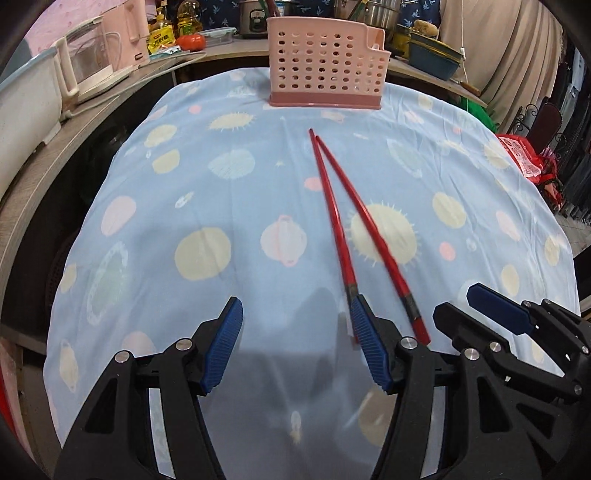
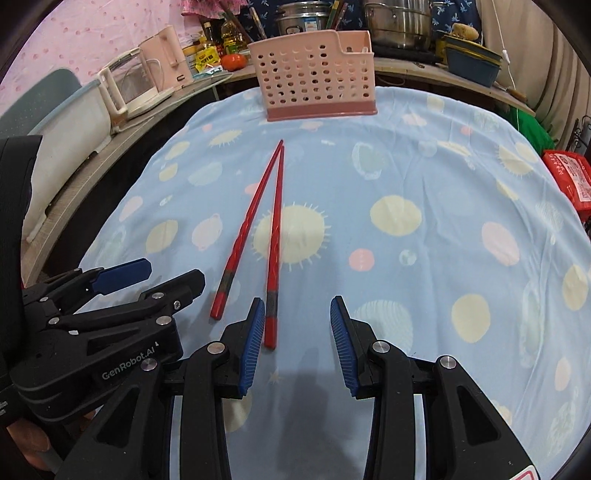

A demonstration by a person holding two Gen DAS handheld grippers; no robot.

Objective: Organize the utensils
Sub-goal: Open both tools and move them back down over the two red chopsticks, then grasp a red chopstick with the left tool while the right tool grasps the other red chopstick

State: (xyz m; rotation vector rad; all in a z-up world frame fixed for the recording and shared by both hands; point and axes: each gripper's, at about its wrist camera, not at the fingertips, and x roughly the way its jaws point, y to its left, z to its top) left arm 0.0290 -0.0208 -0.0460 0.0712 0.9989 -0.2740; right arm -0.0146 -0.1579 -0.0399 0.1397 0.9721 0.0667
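Two red chopsticks [image 1: 369,229] [image 2: 275,221] lie on the blue patterned tablecloth [image 1: 166,184] [image 2: 424,177] in a narrow V, tips together at the far end. Behind them stands a pink perforated utensil holder [image 1: 325,62] [image 2: 314,74]. My left gripper [image 1: 295,312] is open and low over the cloth. The left chopstick's near end runs under its right finger [image 1: 369,343]. My right gripper [image 2: 297,302] is open too, and the right chopstick's near end lies just inside its left pad [image 2: 253,339]. Each gripper shows in the other's view [image 1: 456,300] [image 2: 175,271]. Nothing is held.
A counter curves round the back with a glass kettle [image 1: 92,62] [image 2: 129,85], oil bottles [image 2: 229,37], a tomato [image 1: 190,41], steel pots [image 2: 399,22] and stacked blue bowls [image 1: 436,55]. A red bag [image 2: 569,177] sits at the table's right edge.
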